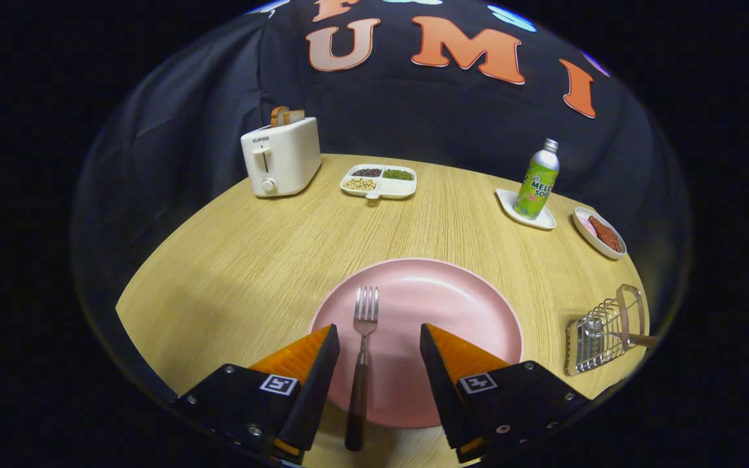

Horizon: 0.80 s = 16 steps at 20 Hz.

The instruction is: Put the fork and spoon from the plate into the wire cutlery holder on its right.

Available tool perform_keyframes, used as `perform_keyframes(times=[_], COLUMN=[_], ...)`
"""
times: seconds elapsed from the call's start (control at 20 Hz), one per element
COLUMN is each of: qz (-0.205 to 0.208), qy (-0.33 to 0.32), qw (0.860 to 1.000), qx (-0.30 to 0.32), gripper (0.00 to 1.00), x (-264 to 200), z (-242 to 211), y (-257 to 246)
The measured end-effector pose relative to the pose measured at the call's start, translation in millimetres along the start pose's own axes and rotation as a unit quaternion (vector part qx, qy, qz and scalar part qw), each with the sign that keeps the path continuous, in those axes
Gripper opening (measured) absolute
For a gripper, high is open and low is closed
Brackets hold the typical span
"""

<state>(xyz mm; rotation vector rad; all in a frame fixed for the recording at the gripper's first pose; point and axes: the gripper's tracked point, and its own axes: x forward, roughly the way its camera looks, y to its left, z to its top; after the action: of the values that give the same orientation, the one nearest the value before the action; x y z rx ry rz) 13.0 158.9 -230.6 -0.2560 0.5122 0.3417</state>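
Currently the gripper (380, 341) gapes wide, holding nothing; the steel fork with dark handle (361, 364) lies between its fingers on the round pink plate (452, 305), wire cutlery holder (602, 335) right of that plate.

Fork (363, 351) on pink plate (452, 299)

Gripper (379, 341) held low and level, pointing toward 12 o'clock, its 2 fingers spread wide apart. Left finger (306, 370) at 7 o'clock and right finger (456, 370) at 5 o'clock, each a black wedge with an orange outer face, tapering forward to a narrow tip. Square black-and-white marker on the black mount behind each finger. Inner faces angled toward each other, pressing on nothing. Fork (361, 351) lying lengthwise in the gap, nearer the left finger, touched by neither.
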Motion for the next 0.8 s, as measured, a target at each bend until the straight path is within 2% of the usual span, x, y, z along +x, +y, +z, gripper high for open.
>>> perform_keyframes(times=[0.25,0.5,0.75,0.8], qz=[0.002,0.006,0.003,0.004], qy=[0.019,0.033,0.045,0.046], qw=[1.0,0.999,0.999,0.999], qx=[-0.006,-0.003,0.008,0.011], gripper=[0.45,0.31,0.11,0.1], x=[5,9,12,10], z=[-13,-21,-26,-26], y=[5,9,7,7])
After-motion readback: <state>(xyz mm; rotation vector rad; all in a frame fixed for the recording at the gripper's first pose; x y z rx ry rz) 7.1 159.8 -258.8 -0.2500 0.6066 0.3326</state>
